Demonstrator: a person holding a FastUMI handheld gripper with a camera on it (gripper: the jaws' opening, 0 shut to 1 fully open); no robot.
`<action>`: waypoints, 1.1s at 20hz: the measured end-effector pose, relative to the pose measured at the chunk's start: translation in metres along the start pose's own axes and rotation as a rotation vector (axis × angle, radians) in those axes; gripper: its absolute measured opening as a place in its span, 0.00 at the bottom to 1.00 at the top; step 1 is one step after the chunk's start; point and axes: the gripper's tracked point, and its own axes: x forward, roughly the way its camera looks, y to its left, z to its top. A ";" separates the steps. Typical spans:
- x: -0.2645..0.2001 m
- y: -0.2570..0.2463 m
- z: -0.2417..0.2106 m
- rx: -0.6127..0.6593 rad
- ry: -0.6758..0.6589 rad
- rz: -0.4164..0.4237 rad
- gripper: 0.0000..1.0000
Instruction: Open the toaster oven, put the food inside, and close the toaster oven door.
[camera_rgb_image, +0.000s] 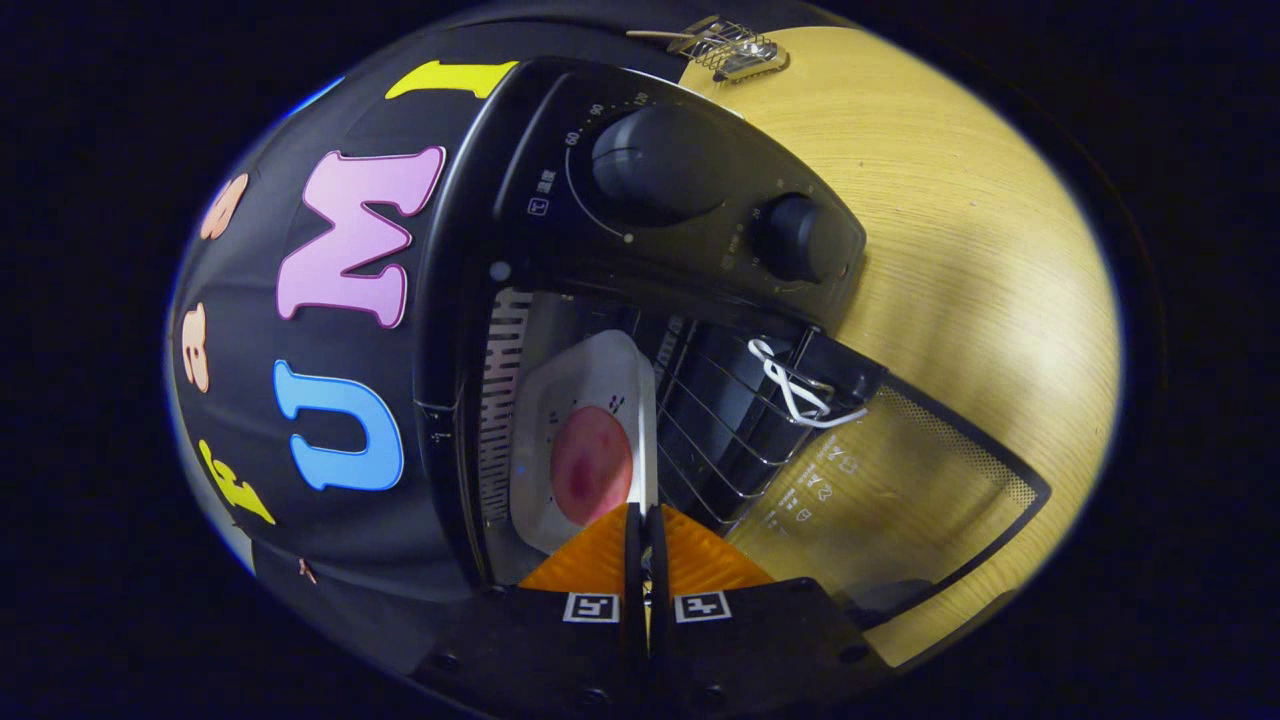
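The black toaster oven (660, 180) stands open, and the whole view is rolled onto its side. Its glass door (900, 480) is folded down flat over the wooden table (980, 250). A white square plate (585, 380) carrying a round pink piece of food (590, 465) is inside the oven's cavity, just over the wire rack (710, 420). My gripper (645, 515) is shut on the plate's near rim, with the thin edge pinched between both fingers. I cannot tell whether the plate rests on the rack.
Two dark knobs (800, 235) sit on the oven's control panel beside the cavity. A white cord (795, 390) is looped on the rack's front edge near the door hinge. A small wire-mesh object (735, 48) lies on the table beyond the oven.
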 end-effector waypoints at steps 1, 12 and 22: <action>0.002 0.002 0.000 0.004 -0.004 0.010 0.07; -0.056 0.006 -0.040 -0.235 0.039 0.039 0.96; -0.118 0.011 -0.065 -0.865 -0.017 0.037 0.98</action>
